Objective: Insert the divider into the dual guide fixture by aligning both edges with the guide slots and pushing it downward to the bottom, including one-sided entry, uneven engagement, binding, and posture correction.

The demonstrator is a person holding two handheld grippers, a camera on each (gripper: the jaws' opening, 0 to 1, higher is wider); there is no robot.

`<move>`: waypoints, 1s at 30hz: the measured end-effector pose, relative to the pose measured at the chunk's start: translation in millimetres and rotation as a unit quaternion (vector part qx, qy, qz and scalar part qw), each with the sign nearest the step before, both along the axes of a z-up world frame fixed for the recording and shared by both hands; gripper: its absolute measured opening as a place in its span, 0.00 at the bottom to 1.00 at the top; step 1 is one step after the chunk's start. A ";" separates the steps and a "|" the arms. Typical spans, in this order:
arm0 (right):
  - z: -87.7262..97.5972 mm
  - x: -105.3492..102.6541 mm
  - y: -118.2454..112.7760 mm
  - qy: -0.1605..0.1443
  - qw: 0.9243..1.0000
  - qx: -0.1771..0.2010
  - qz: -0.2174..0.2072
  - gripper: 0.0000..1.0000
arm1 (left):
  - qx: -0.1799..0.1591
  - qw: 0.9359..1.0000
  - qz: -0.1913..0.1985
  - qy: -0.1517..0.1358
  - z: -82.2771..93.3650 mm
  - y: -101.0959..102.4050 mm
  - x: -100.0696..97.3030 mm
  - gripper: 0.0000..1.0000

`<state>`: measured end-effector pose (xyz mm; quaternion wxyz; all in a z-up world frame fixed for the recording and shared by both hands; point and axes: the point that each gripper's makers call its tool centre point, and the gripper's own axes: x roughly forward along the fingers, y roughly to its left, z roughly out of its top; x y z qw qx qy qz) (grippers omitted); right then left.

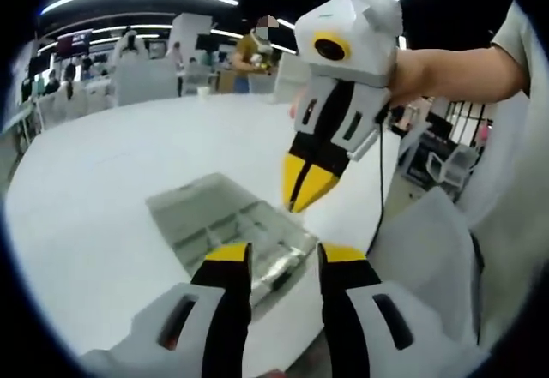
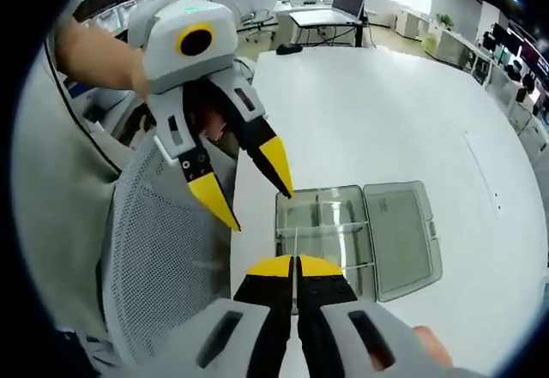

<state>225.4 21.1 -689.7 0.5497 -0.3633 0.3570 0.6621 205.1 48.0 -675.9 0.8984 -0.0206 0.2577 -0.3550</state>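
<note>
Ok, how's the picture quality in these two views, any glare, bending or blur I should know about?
Left gripper view: ceiling light strips bow with the fisheye, and the clear box is soft and low in contrast on the white table. Right gripper view: sharper and evenly lit, with bright windows washed out at the top.

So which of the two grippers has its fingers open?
The left gripper: its yellow-tipped fingers stand spread apart above the clear box. The right gripper has its fingers pressed together.
</note>
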 end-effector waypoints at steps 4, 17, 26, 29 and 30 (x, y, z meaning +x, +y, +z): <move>-1.9 3.4 1.8 -0.006 1.000 -0.004 0.001 0.00 | 0.004 1.000 0.007 -0.002 0.4 1.7 -1.0 0.35; -10.0 18.0 9.0 -0.036 0.999 -0.021 0.014 0.00 | 0.008 1.000 0.023 -0.007 2.4 8.6 -3.0 0.49; -12.9 19.7 10.7 -0.040 0.999 -0.031 0.020 0.00 | 0.012 0.999 0.032 -0.009 0.2 8.8 -1.9 0.54; -13.8 20.0 10.5 -0.040 0.998 -0.035 0.023 0.00 | 0.020 0.999 0.038 -0.007 -1.5 10.8 -1.7 0.58; -14.2 20.2 10.8 -0.040 0.998 -0.036 0.023 0.00 | 0.020 0.999 0.040 -0.005 -1.8 11.0 -1.8 0.61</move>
